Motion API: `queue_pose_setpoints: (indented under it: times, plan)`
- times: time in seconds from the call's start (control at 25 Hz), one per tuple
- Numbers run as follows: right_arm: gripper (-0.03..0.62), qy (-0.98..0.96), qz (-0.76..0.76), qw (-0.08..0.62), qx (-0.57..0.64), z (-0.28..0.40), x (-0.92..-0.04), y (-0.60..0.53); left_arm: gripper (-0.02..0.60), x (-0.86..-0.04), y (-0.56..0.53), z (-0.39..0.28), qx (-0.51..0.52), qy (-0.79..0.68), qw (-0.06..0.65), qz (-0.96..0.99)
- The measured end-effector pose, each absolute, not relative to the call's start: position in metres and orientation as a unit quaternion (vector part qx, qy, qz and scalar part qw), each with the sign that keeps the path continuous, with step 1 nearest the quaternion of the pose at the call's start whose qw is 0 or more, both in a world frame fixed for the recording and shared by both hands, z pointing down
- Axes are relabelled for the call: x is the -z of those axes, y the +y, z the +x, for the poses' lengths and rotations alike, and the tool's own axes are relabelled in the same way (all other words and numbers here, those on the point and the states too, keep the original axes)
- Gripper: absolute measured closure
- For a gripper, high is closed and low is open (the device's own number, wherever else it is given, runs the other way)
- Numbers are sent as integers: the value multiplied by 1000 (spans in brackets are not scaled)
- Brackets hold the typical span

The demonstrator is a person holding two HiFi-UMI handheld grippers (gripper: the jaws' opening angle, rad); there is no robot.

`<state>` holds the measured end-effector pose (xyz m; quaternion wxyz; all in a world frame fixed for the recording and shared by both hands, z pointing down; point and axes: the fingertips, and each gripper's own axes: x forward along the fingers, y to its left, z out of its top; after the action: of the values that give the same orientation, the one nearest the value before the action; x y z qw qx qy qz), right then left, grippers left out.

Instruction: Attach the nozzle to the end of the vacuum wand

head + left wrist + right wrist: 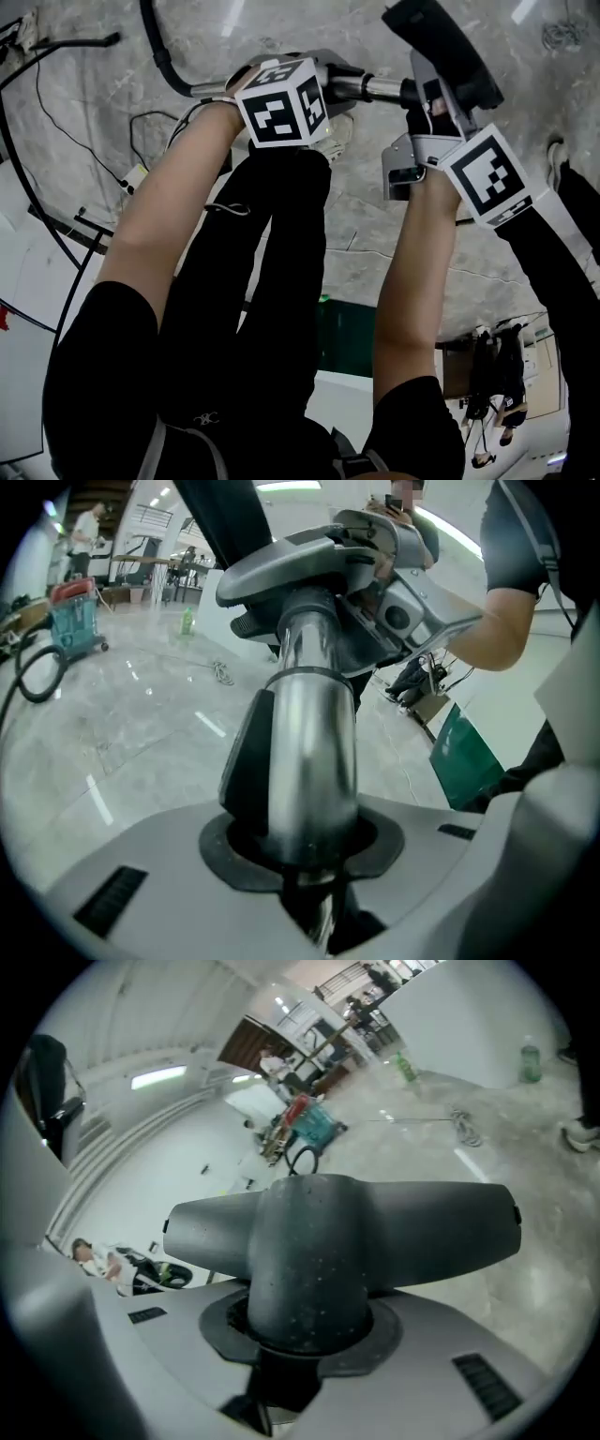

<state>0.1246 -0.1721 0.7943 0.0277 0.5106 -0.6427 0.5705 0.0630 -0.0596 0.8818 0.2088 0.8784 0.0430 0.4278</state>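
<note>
My left gripper (330,86) is shut on the chrome vacuum wand (377,89), which runs rightward from its jaws. A black hose (161,52) trails off behind it to the upper left. The black T-shaped nozzle (442,45) stands with its neck in my right gripper (427,120), which is shut on it. The wand's end meets the nozzle's neck between the two grippers; the joint itself is hard to make out. In the left gripper view the wand (305,752) rises from the left gripper (300,860) to the nozzle (300,560). The right gripper view shows the nozzle (328,1232) filling the right gripper (300,1340).
Below is a pale marble floor (112,84) with black cables (42,103) at the left. My own black-clad legs (272,281) are under the grippers. A green object (345,337) lies by them. Another person (520,583) stands close at the right. A blue machine (75,621) is far off.
</note>
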Motion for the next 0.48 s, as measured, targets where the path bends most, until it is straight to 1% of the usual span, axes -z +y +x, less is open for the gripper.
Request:
queue_pose_setpoints:
  times: [0.08, 0.12, 0.24, 0.32, 0.4, 0.48]
  plan:
    - [467, -646, 514, 33, -563, 122, -792, -172, 457, -882, -59, 62, -423, 53, 205, 881]
    - [467, -675, 492, 24, -549, 116, -789, -173, 459, -883, -59, 59, -425, 58, 205, 880]
    - [466, -794, 372, -49, -478, 93, -771, -174, 457, -881, -58, 50, -431, 74, 218, 873]
    - [465, -828, 319, -82, -454, 86, -765, -175, 457, -877, -61, 47, -430, 79, 229, 870]
    - [467, -810, 337, -89, -472, 88, -772, -182, 457, -878, -68, 46, -432, 70, 227, 870]
    - [467, -738, 419, -73, -523, 96, -794, -185, 457, -886, -70, 43, -439, 60, 222, 869]
